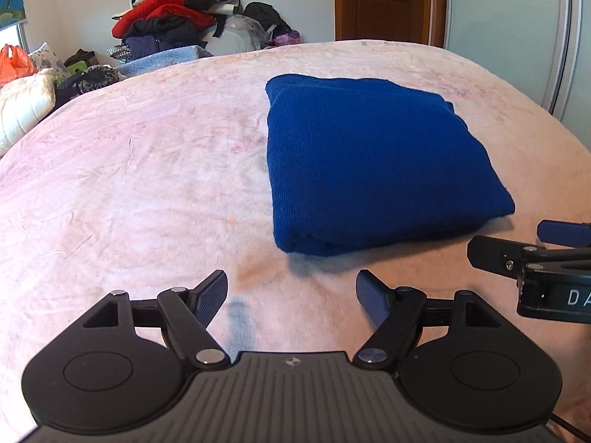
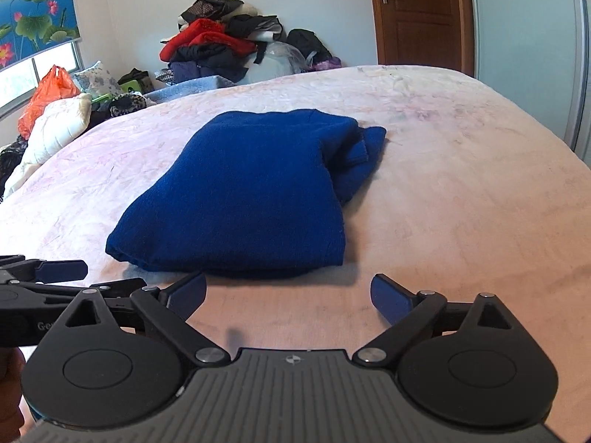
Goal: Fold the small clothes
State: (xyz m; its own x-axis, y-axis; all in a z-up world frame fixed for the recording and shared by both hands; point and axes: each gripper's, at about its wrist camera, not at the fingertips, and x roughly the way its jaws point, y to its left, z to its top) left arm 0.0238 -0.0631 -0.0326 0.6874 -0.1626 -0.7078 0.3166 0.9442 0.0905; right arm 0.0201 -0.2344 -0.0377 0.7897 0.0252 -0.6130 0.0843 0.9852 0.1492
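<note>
A dark blue knit garment (image 1: 373, 162) lies folded into a thick rectangle on the pink bed cover (image 1: 147, 170); in the right wrist view the blue garment (image 2: 243, 192) shows a loose folded layer poking out at its far right. My left gripper (image 1: 291, 295) hovers open just short of the garment's near left corner, nothing between its fingers. My right gripper (image 2: 288, 295) stands wide open in front of the garment's near edge, also empty. Each gripper shows at the edge of the other's view: the right gripper (image 1: 546, 254) and the left gripper (image 2: 48, 277).
A heap of red, black and grey clothes (image 1: 177, 22) sits beyond the bed's far edge. An orange bag (image 2: 48, 92) and a white quilted pillow (image 2: 55, 125) lie at the left. A brown door (image 2: 417, 14) stands at the back right.
</note>
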